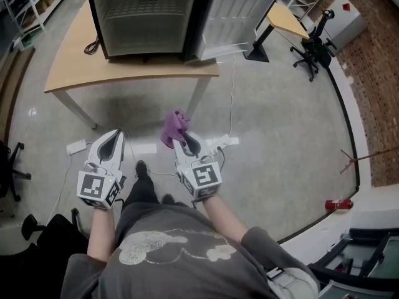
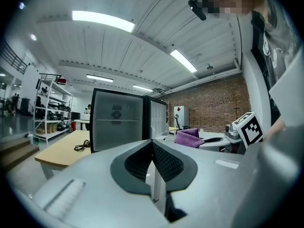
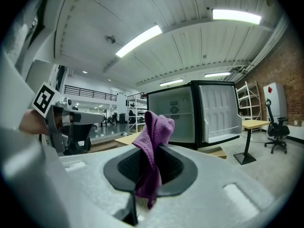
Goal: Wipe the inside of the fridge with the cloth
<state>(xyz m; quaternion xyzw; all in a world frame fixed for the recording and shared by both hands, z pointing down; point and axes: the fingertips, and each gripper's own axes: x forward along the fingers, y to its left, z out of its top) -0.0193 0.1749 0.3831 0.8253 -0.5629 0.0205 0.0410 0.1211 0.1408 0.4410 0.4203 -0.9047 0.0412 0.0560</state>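
Observation:
A small black fridge (image 1: 147,17) stands on a light wooden table (image 1: 124,67), its door (image 1: 234,18) swung open to the right; the white inside with a shelf shows. My right gripper (image 1: 181,139) is shut on a purple cloth (image 1: 174,127), which sticks up from the jaws. In the right gripper view the cloth (image 3: 153,151) hangs pinched between the pads, with the fridge (image 3: 173,118) beyond. My left gripper (image 1: 116,137) is shut with nothing in it; its view shows the fridge (image 2: 117,125) ahead. Both grippers are held low, well short of the table.
A black cable (image 1: 93,45) lies on the table left of the fridge. White cords and a power strip (image 1: 76,146) lie on the concrete floor. An office chair (image 1: 315,45) and a second table (image 1: 287,18) stand at the right. Shelving (image 1: 31,2) lines the back left.

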